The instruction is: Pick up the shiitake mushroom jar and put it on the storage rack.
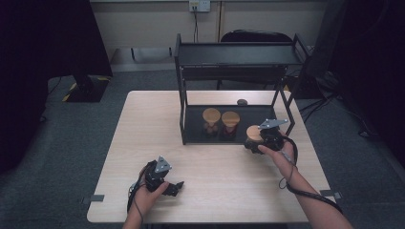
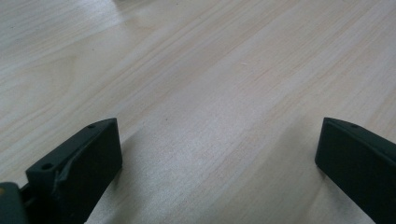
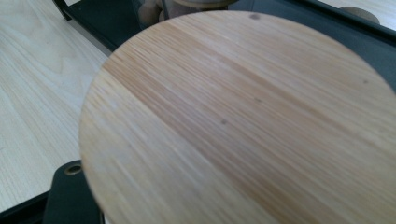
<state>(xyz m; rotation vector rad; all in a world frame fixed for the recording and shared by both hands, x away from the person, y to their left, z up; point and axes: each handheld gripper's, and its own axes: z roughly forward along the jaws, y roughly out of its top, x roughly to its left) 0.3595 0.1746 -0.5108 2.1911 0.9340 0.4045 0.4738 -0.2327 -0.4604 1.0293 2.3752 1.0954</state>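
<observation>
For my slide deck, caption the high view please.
Right tongs grip a wooden-lidded jar at the black rack, two jars inside; left tongs rest open.

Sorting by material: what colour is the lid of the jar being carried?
Light tan striped wood grain lid; clearest in the right gripper view.

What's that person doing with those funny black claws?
A person holds a claw-like gripper in each hand at a wooden table. The right gripper is shut on a jar with a round wooden lid, at the front edge of the black rack. Two more wooden-lidded jars stand on the rack's bottom shelf. The left gripper rests open on the table, with nothing in it.
</observation>
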